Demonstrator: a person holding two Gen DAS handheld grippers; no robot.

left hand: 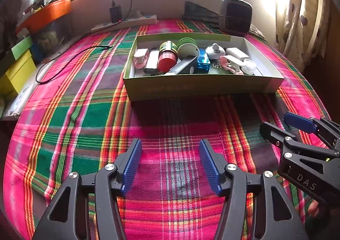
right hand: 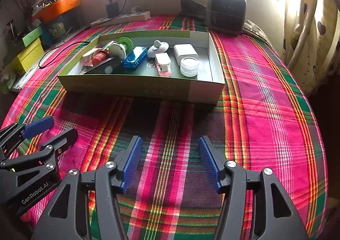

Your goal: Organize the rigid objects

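Observation:
A shallow green cardboard box (left hand: 201, 85) (right hand: 138, 86) sits on the plaid cloth and holds several small items. Among them are a red-lidded jar (left hand: 167, 61), a green spool (left hand: 187, 46), a clear blue case (right hand: 135, 58), a pink clip (right hand: 163, 64), a white charger block (right hand: 185, 51) and a round white pot (right hand: 189, 66). My left gripper (left hand: 171, 144) (right hand: 61, 127) hovers open over bare cloth in front of the box, with nothing between its blue pads. Beside it, my right gripper (right hand: 170, 140) (left hand: 276, 123) is also open and holds nothing.
A dark fan heater (right hand: 226, 11) stands behind the box at the back right. A power strip (left hand: 125, 23) with a plugged-in charger lies along the back wall, and a black cable (left hand: 63, 63) trails over the cloth's left side. An orange tray (left hand: 46, 13) and yellow-green boxes (left hand: 19, 65) crowd the left; a curtain (right hand: 308, 27) hangs right.

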